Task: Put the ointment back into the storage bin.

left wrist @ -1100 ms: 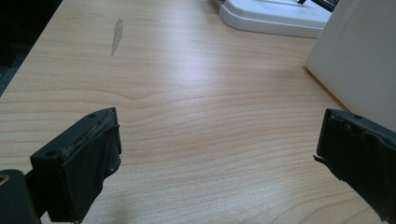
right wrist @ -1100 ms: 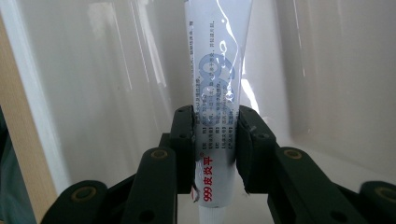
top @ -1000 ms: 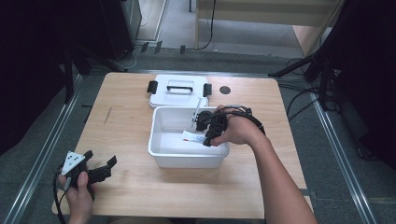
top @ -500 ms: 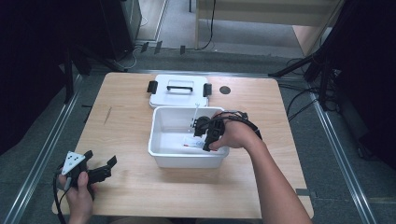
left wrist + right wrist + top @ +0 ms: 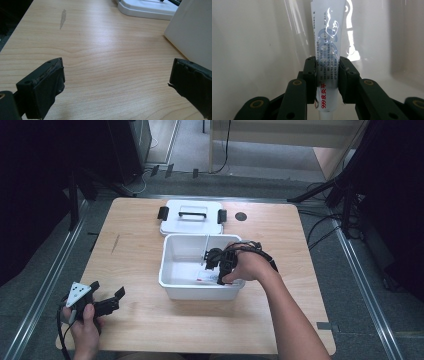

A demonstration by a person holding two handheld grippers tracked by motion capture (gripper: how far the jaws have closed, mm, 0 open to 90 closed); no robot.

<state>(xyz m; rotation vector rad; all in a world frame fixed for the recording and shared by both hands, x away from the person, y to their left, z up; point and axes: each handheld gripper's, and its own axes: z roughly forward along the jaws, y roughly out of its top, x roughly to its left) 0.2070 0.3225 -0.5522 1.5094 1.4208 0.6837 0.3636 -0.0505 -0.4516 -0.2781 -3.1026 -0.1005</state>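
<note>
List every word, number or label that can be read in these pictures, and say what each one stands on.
"999皮炎平", in red, on the white tube clamped between the jaws of the right gripper, inside the white bin.
Large pale blue figures higher on the tube, probably "999": glare hides part of them.
Small black print in columns on the tube: too small to read.
Lid behind the bin, table, left gripper: no text on them.

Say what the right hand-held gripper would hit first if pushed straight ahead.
Probably the white bin's inner wall: the right hand-held gripper, shut on a tube, points at it. Depth is unclear.
</note>
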